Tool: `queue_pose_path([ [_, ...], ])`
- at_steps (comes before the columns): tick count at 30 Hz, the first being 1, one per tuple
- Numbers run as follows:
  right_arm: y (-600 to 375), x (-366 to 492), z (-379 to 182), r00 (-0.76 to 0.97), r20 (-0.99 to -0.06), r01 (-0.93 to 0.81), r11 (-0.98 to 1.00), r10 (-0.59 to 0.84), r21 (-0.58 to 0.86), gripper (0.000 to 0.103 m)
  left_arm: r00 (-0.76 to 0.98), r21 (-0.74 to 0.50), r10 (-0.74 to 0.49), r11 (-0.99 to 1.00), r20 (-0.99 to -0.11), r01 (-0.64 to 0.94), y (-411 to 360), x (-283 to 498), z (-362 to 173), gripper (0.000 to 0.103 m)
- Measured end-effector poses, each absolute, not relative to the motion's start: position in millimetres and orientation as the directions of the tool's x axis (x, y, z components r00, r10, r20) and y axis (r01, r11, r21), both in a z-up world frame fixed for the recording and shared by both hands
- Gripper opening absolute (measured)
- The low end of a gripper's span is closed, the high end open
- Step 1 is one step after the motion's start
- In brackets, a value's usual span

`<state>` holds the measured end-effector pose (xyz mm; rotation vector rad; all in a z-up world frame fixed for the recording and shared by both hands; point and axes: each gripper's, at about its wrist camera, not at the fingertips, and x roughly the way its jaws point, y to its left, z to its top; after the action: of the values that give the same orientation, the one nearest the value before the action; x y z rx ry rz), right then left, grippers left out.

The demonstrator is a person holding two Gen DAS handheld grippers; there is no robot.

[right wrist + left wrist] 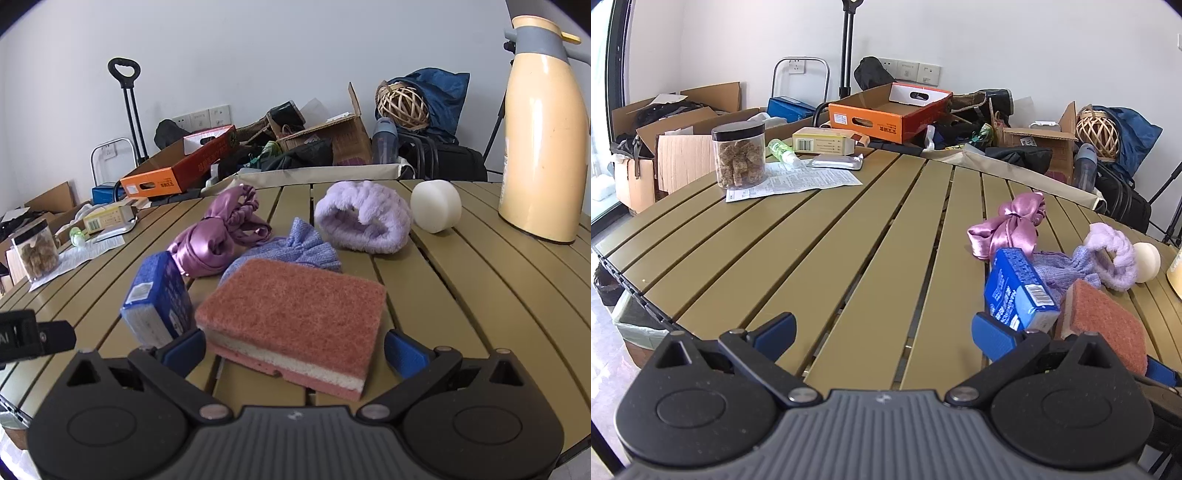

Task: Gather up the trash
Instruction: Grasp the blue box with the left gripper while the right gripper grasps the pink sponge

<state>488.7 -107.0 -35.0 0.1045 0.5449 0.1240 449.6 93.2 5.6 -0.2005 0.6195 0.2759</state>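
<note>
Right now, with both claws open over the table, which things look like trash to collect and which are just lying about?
Likely trash, judging by looks:
- blue box
- printed leaflet
- foil blister pack
- yellow carton

Probably just lying about:
- sponge
- satin scrunchie
- fluffy headband
- thermos jug
- snack jar

We see a small blue box [157,297] standing tilted on the slatted table, its white barcoded end facing us, at ten o'clock and just beside a pink-topped layered sponge [295,321] lying flat.
</note>
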Motion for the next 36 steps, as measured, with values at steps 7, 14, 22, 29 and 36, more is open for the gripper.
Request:
queue_pose_path([
  [7,-122.4,487.1,-36.2,0.841,-0.51,-0.121,0.982,0.18,0.146,0.069,0.79,-0.124,0.144,0.956,-0.596,-0.268,72.3,458.3,5.8,0.103],
  [14,-139.1,483.8,-34.5,0.838,-0.496,-0.157,0.971,0.227,0.179,0.044,0.814,-0.129,0.11,0.967,-0.57,-0.221,44.2,469.4,3.8,0.103],
  [22,-156.6,472.8,-28.7,0.858,-0.45,-0.182,0.966,0.248,0.185,0.039,0.822,-0.138,0.105,0.966,-0.559,-0.217,27.3,484.6,-2.7,0.103],
  [29,-166.7,469.4,-26.6,0.865,-0.439,-0.18,0.967,0.243,0.18,0.037,0.81,-0.142,0.066,0.973,-0.583,-0.182,22.3,496.0,-11.9,0.041],
  [36,-172.7,460.9,-25.4,0.875,-0.415,-0.194,0.965,0.251,0.176,0.035,0.813,-0.149,0.058,0.973,-0.579,-0.176,23.5,494.3,-12.6,0.023],
])
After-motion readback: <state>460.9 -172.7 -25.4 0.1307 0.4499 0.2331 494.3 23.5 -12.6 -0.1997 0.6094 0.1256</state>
